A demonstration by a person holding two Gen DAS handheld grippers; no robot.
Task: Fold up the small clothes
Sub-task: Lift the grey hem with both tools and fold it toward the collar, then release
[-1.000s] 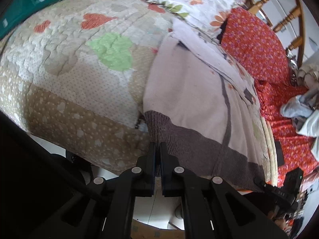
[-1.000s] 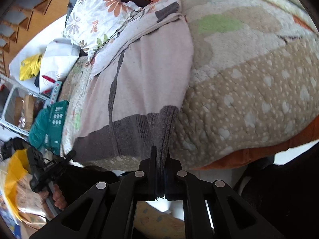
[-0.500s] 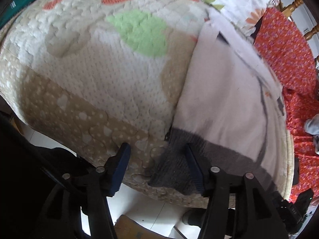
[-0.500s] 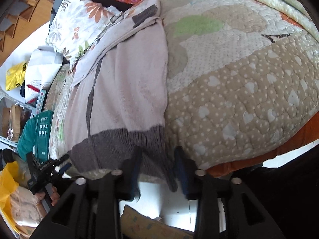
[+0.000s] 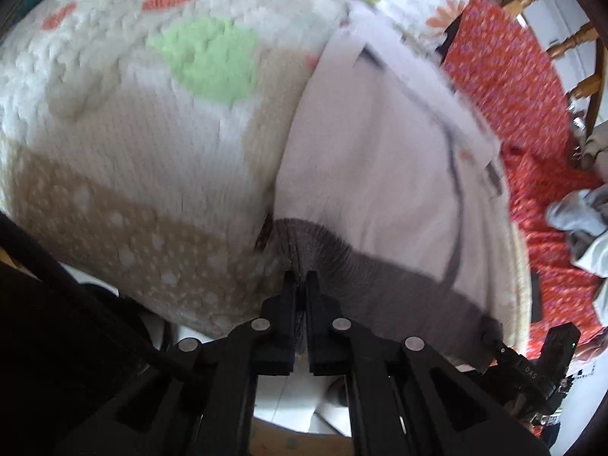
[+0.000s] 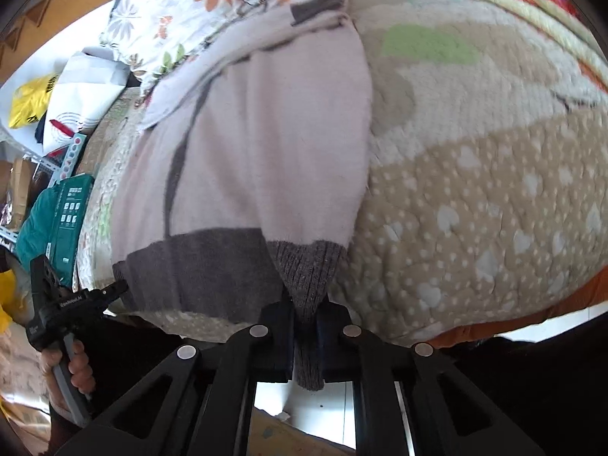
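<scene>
A pale pink sweater [image 5: 380,152] [image 6: 266,133] with a grey ribbed hem [image 5: 342,258] [image 6: 307,266] lies flat on the quilted bedspread, its hem at the bed's near edge. My left gripper [image 5: 301,279] pinches the hem's left corner, its jaws closing on the grey knit. In the right wrist view my right gripper [image 6: 306,306] has its jaws closing on the hem's right corner, and a fold of grey knit hangs down between the fingers. Each gripper also shows in the other's view, the left gripper [image 6: 114,290] with a hand [image 6: 76,364] on its handle.
The quilt [image 5: 133,133] has heart patches and drops off over white floor below. A floral pillow [image 6: 171,11] lies beyond the sweater. Red floral cloth [image 5: 513,95], a wooden chair [image 5: 570,38] and loose grey clothes [image 5: 581,212] are at the right. A teal box [image 6: 68,209] sits at the left.
Both grippers were shut on the hem, stood open half a second ago, and are now shut on the hem's corners again, a little lower on the knit.
</scene>
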